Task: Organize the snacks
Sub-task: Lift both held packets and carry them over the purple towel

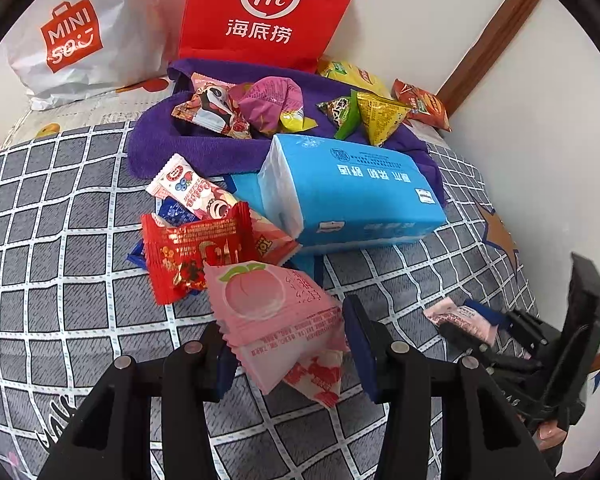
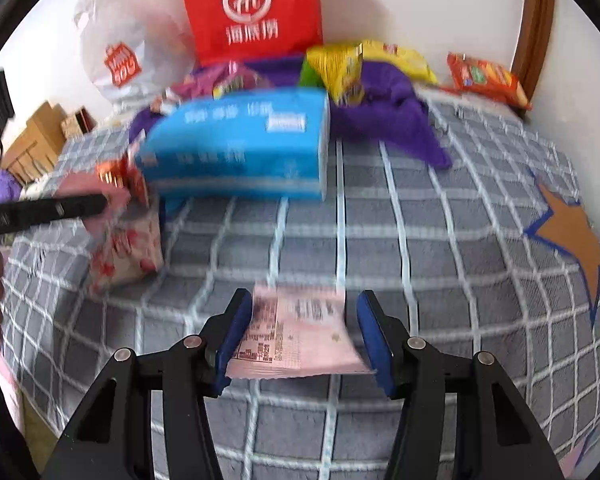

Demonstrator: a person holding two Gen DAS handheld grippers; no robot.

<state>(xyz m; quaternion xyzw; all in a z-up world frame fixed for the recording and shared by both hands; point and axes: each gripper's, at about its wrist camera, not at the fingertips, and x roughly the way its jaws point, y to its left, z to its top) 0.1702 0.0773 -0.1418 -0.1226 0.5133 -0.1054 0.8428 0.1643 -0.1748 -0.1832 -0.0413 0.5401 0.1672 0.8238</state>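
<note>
We hold a pink packet in each gripper: left gripper (image 1: 288, 354) clamps the peach packet (image 1: 272, 312) above the bed (image 1: 60, 280), right gripper (image 2: 304, 334) grips another packet (image 2: 300, 332). Next, we should probably carry both to the purple cloth (image 1: 188, 148).

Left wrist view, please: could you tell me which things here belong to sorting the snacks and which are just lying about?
Belong to the job:
- pink peach packet, in the left claw
- pink packet, in the right claw
- red packet
- yellow triangular packet
- orange packet

Just lying about:
- blue tissue pack
- purple towel
- red bag
- white bag
</note>
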